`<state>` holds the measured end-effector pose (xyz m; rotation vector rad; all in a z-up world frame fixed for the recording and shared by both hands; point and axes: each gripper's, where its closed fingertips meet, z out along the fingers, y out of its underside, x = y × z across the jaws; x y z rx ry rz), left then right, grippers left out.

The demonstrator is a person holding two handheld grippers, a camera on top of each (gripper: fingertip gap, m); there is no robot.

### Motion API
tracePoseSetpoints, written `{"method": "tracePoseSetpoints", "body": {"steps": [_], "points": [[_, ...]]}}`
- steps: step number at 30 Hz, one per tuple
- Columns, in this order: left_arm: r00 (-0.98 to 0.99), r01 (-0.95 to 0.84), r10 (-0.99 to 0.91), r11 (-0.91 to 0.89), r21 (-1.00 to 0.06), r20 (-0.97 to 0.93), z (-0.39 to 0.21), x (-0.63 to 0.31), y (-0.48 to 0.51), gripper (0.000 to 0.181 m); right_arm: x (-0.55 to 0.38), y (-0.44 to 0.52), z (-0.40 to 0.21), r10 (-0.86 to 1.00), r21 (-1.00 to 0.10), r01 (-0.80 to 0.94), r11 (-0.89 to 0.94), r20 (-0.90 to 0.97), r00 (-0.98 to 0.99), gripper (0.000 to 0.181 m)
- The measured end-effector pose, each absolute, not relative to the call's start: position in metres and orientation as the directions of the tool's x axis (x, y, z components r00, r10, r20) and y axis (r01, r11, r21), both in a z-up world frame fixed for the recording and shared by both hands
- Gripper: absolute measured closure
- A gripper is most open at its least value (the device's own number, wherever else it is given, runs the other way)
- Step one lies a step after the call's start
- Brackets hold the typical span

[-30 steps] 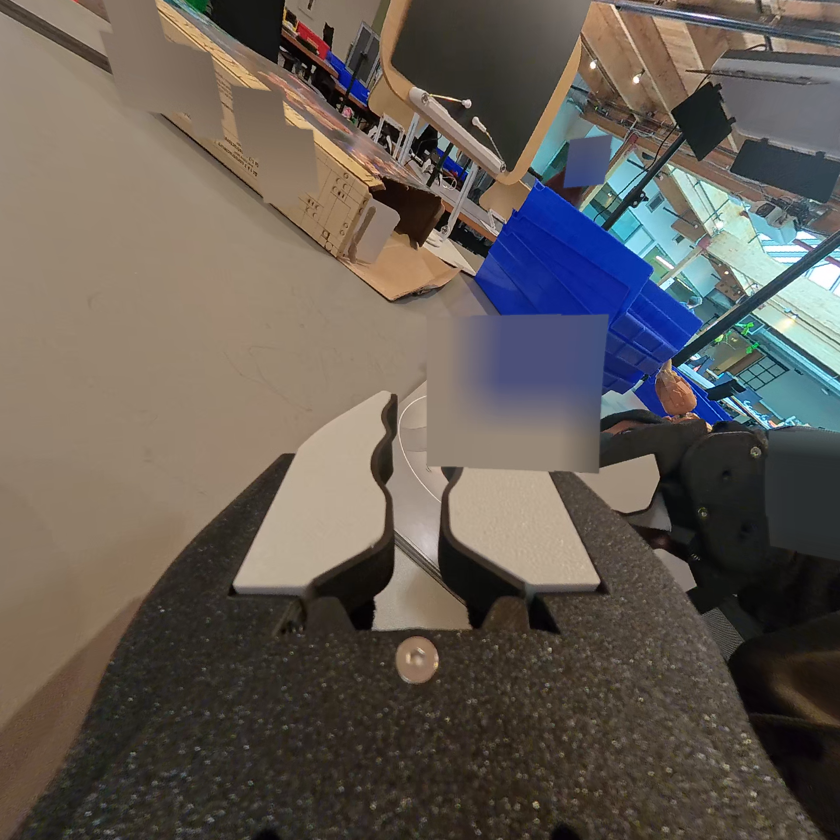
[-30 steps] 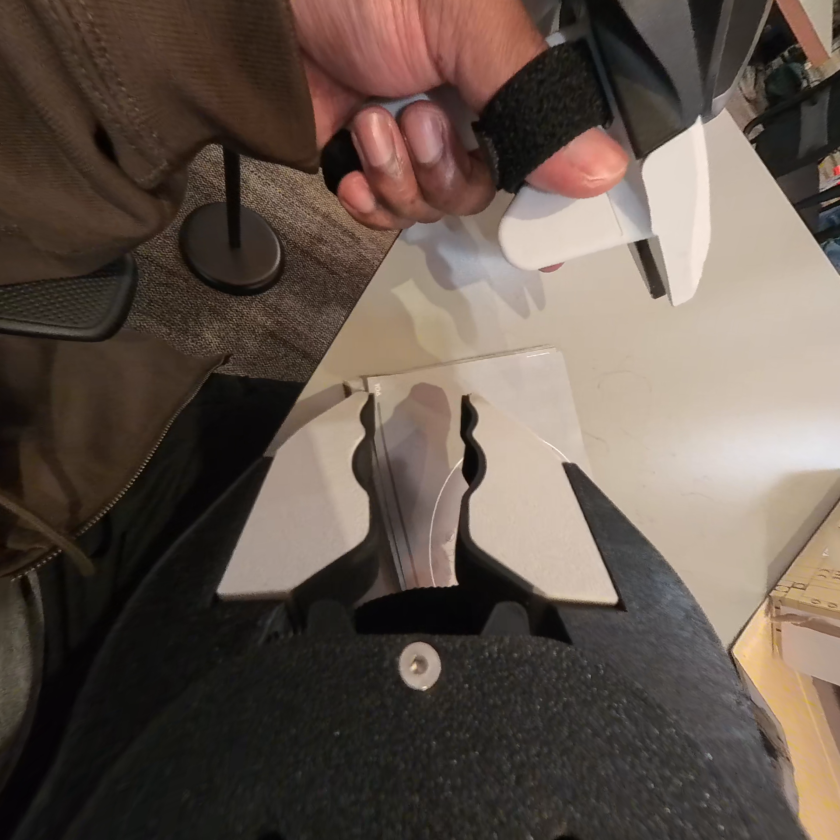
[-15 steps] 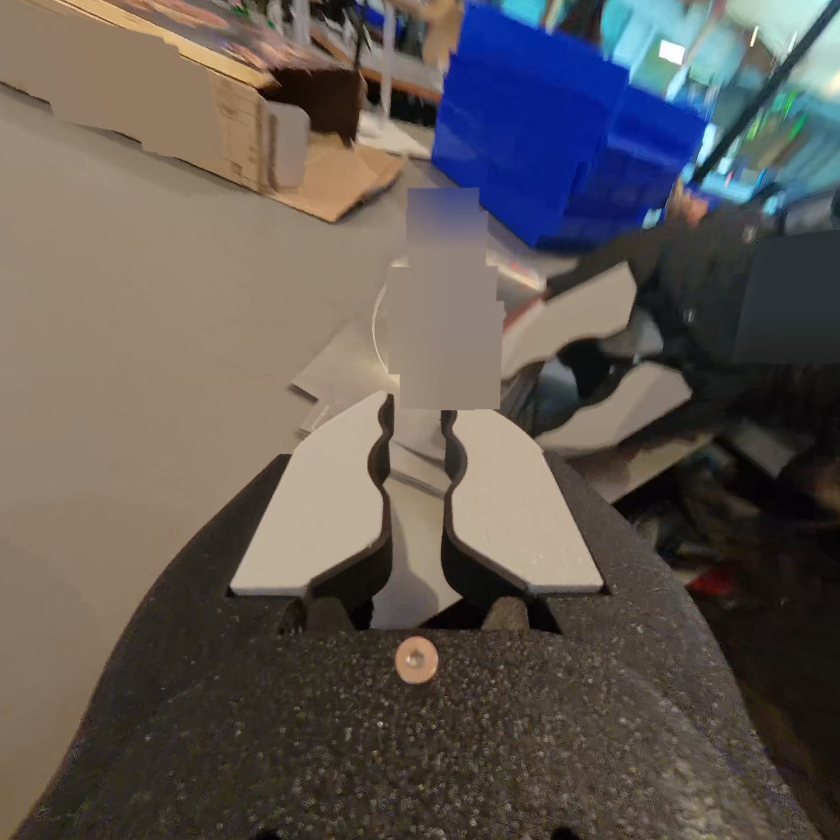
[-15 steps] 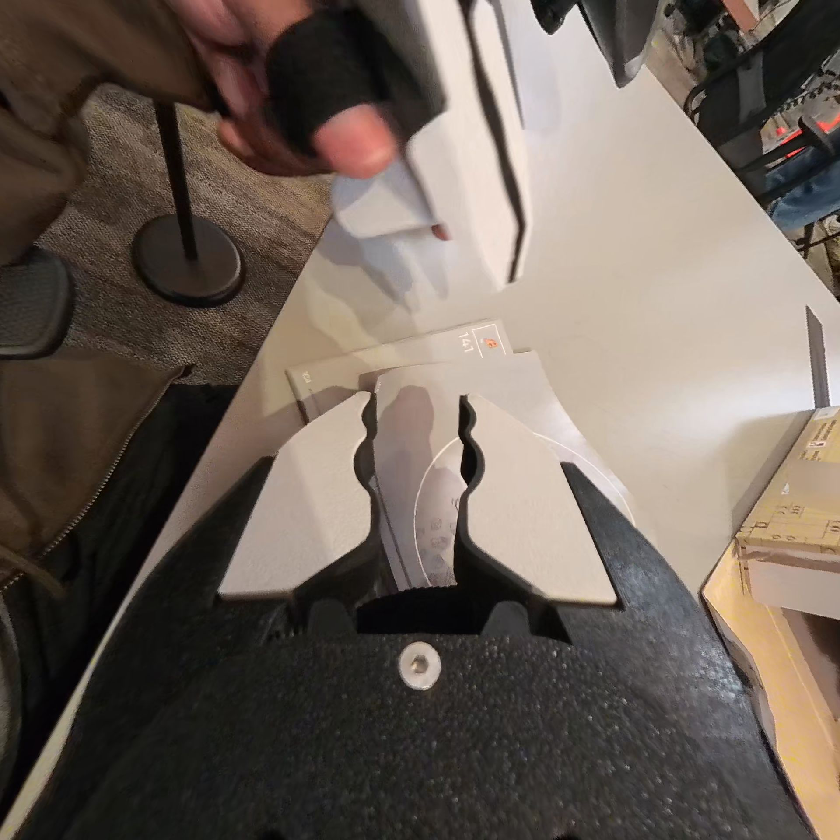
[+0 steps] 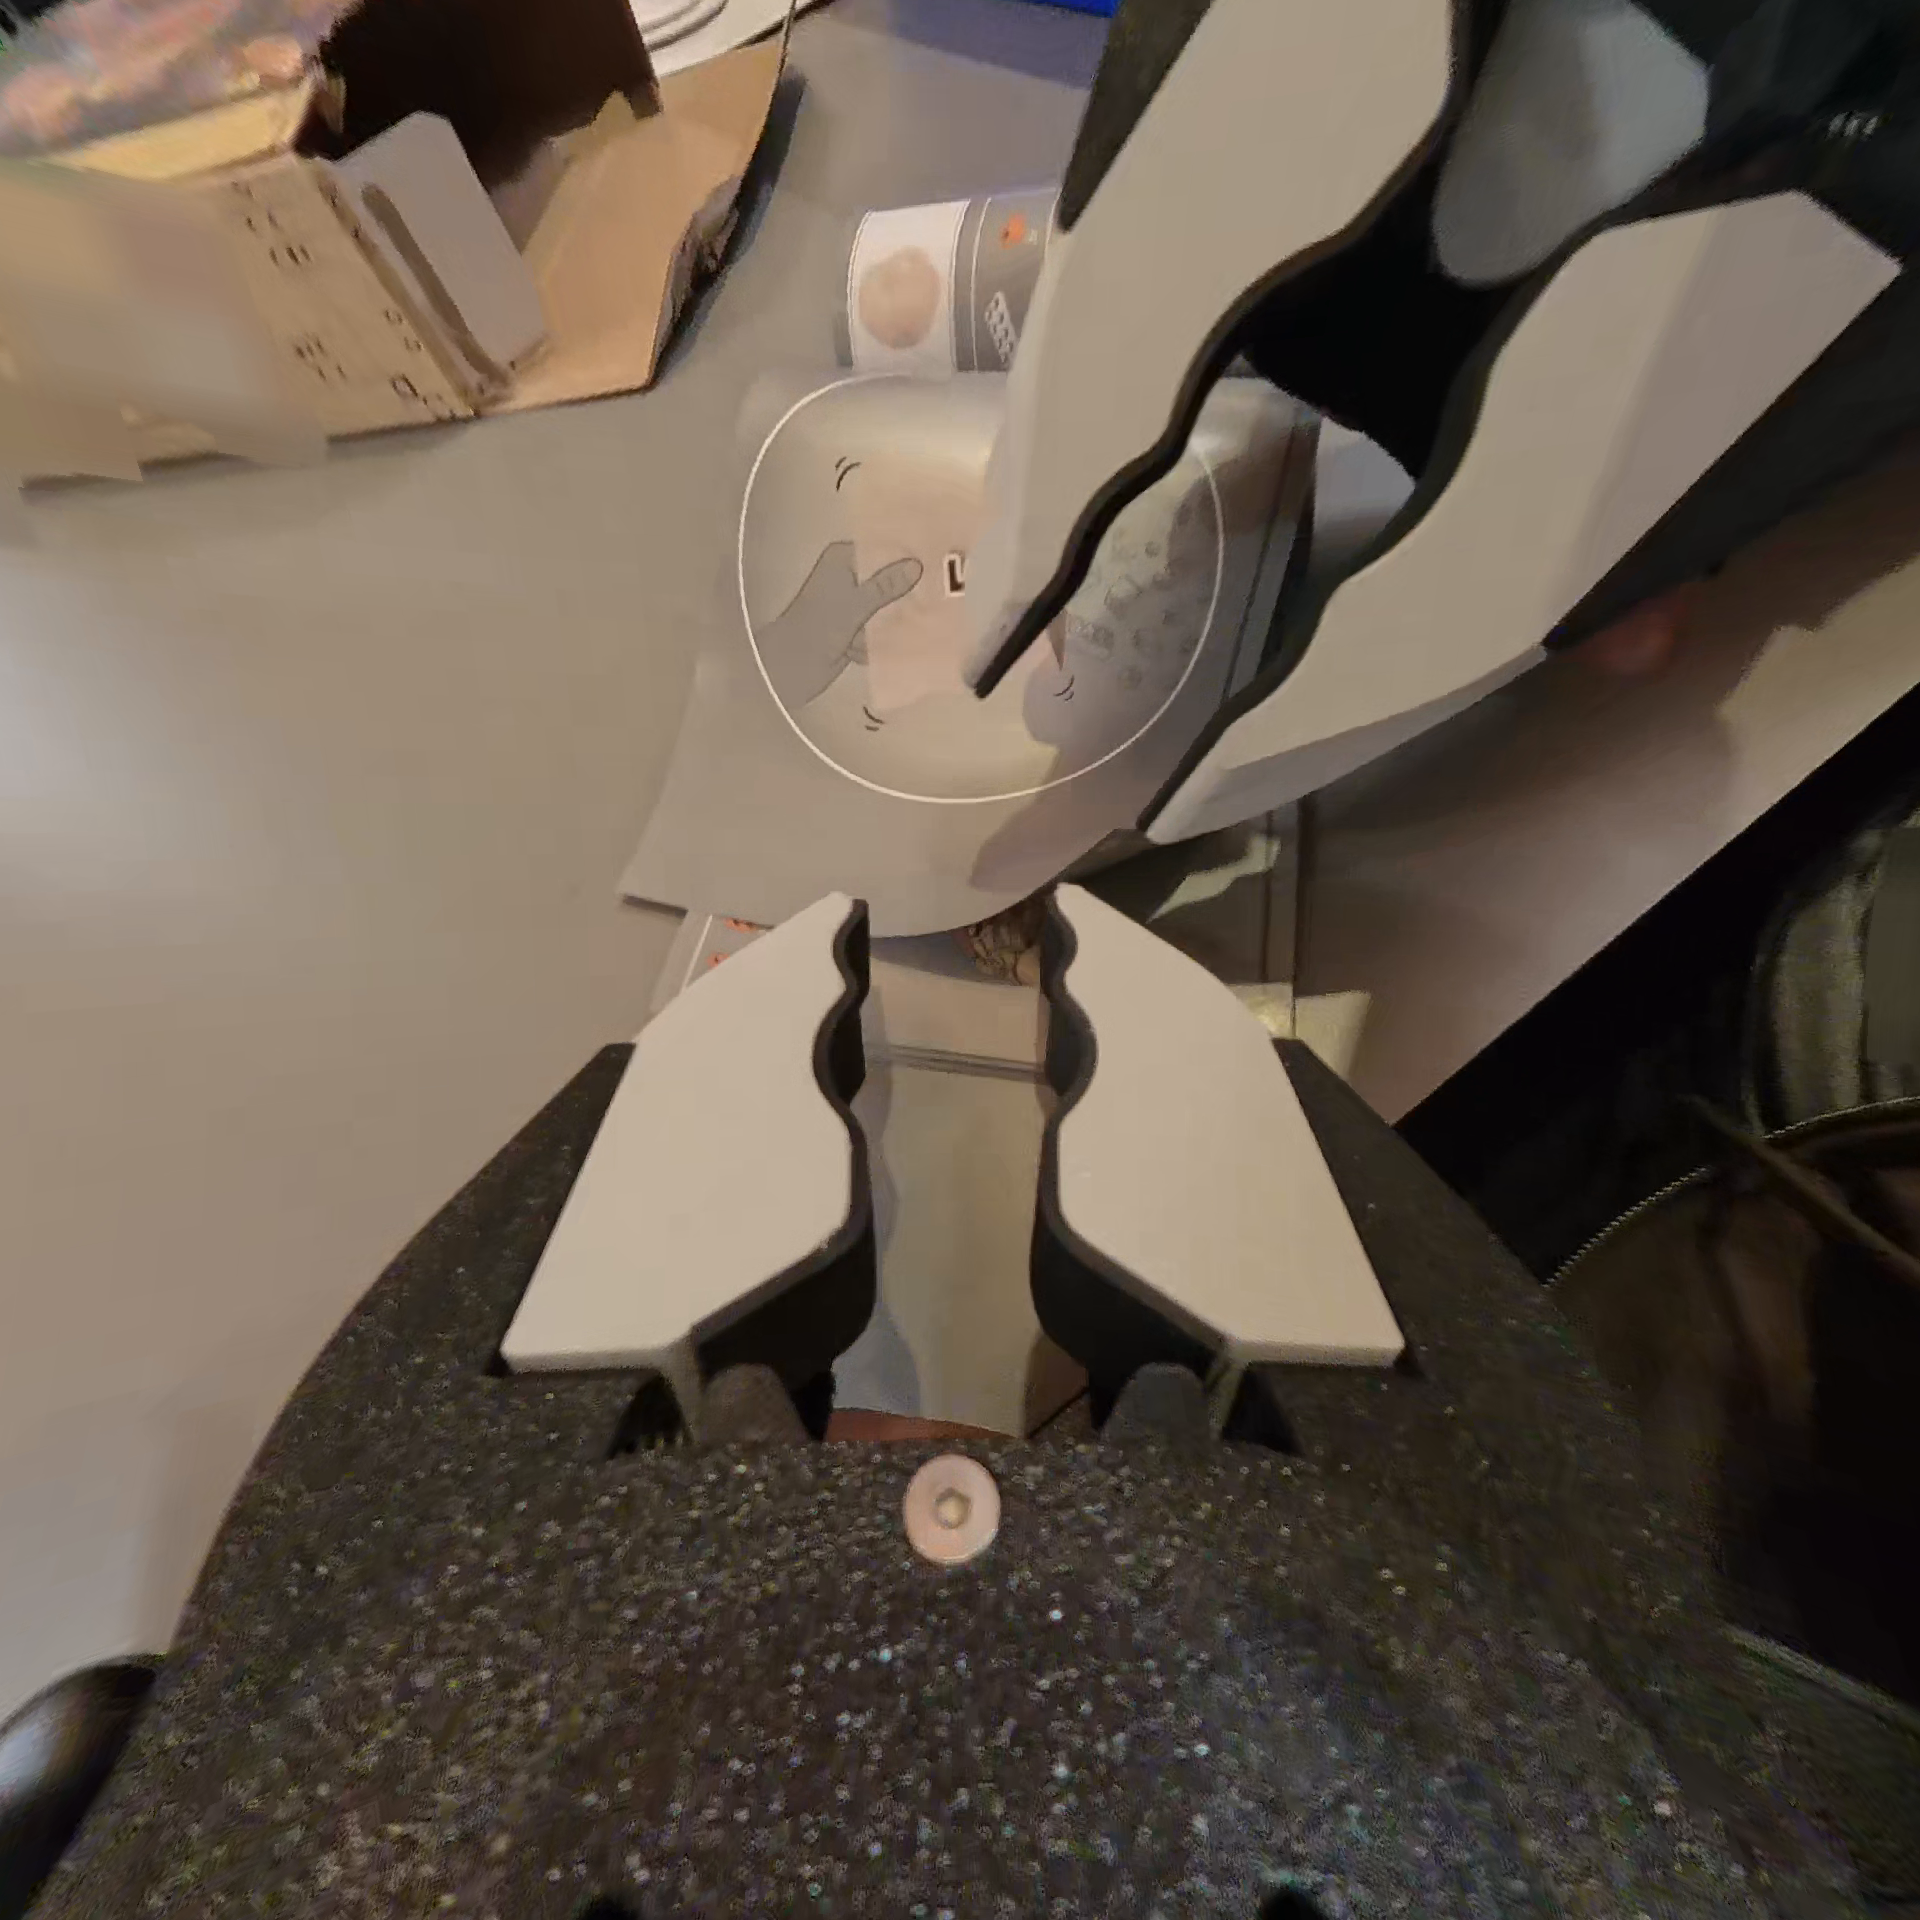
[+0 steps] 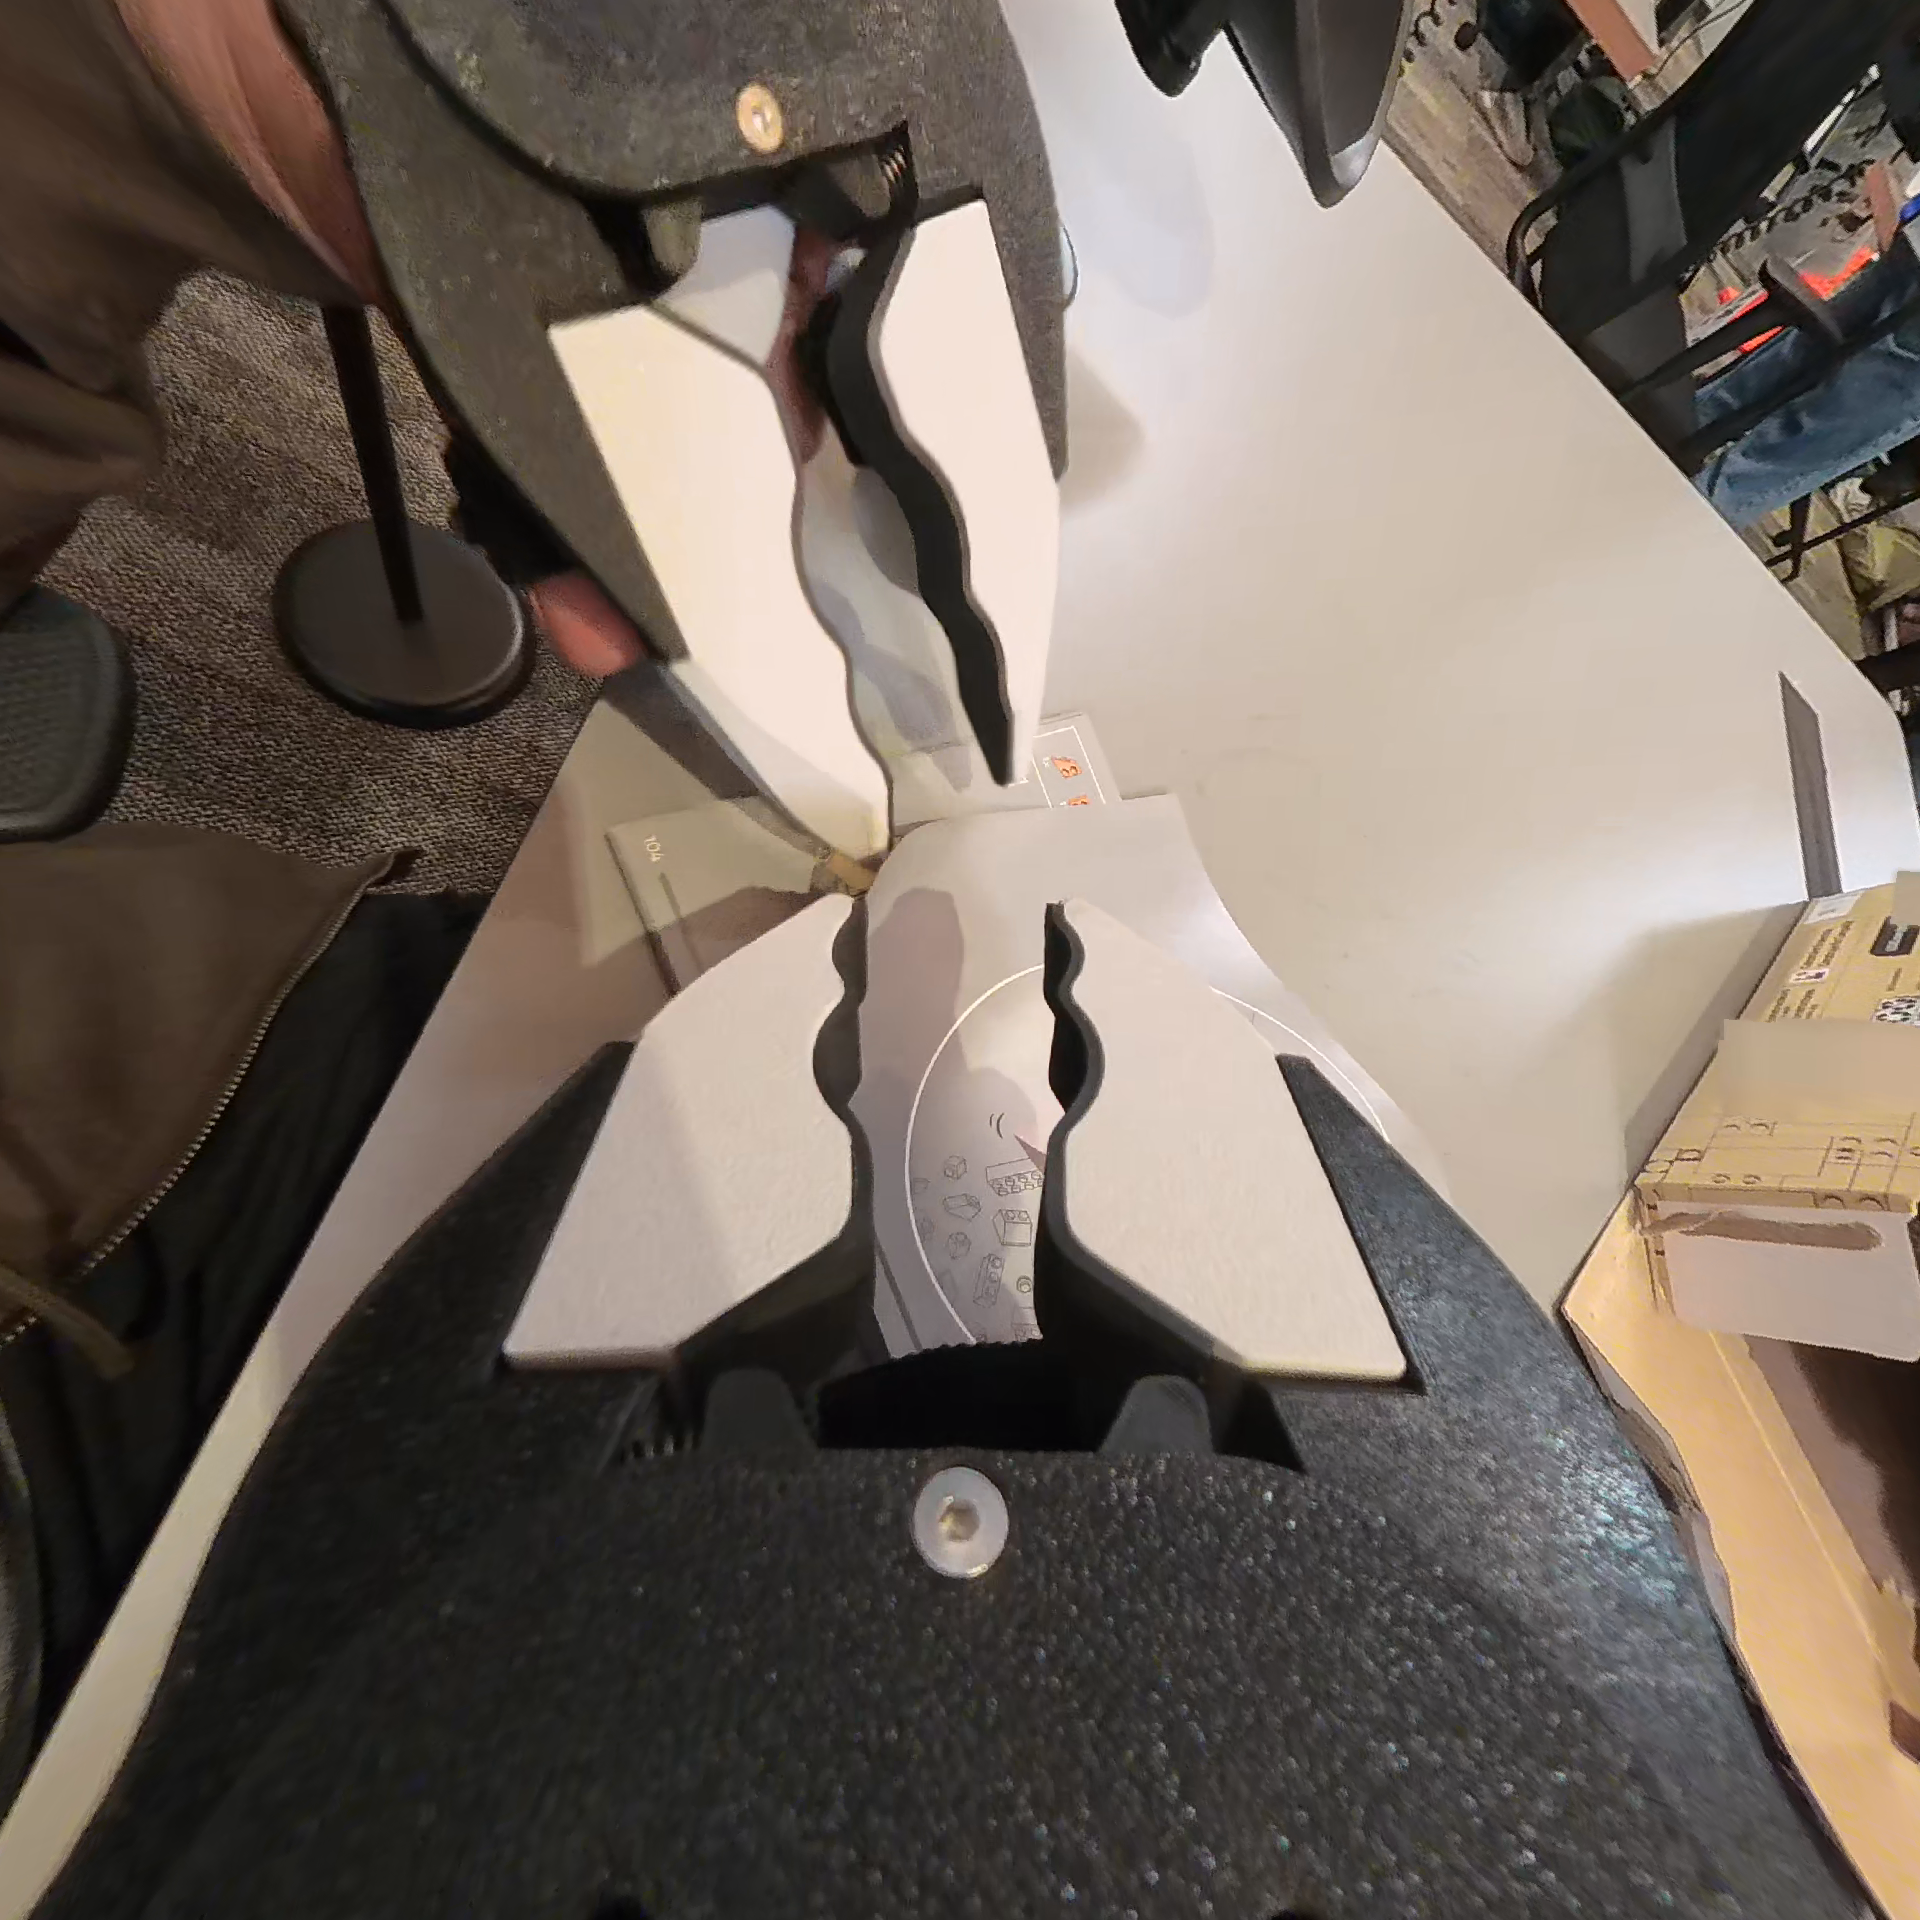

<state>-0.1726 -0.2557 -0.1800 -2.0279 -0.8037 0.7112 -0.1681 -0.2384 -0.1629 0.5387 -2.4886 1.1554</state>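
1. My left tongs [image 5: 951, 925] have their two pale grey fingers apart, with an open gap between them and nothing clamped. Their tips sit just above the near, curved edge of a grey printed booklet page bearing a white circle outline [image 5: 831, 644]. I cannot tell whether they touch it.
2. My right tongs [image 6: 956, 914] are also apart and hold nothing. The same page bows upward in the gap between their fingers. Its printed circle and small line drawings run beneath the right-hand finger.
3. The two tongs face each other, tip nearly to tip, over the near edge of the page. From my right tongs, the left tongs come down from above, and their lower finger ends just beside the page's far corner.
4. Under the lifted page lies the rest of the open grey booklet [image 6: 717, 883], flat at the edge of the pale table [image 6: 1351, 623], on the side nearest my body.
5. Beyond my left tongs and to their left stands an opened brown cardboard box [image 5: 260, 312], well apart from the booklet.
6. Left of my right tongs, past the table edge, a black round stand base [image 6: 405, 623] rests on grey carpet.
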Motion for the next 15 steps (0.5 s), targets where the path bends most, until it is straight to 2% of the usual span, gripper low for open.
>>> {"method": "tracePoseSetpoints", "body": {"steps": [9, 15], "points": [[0.655, 0.139, 0.674, -0.551, -0.823, -0.341, -0.175, -0.172, -0.245, 0.149, -0.166, -0.237, -0.163, -0.212, -0.648, -0.481, 0.590, 0.451, -0.867, 0.149], [0.685, 0.039, 0.594, -0.609, -0.792, -0.422, -0.173, -0.165, -0.234, 0.165, -0.163, -0.235, -0.162, -0.238, -0.641, -0.500, 0.582, 0.454, -0.859, 0.149]]}}
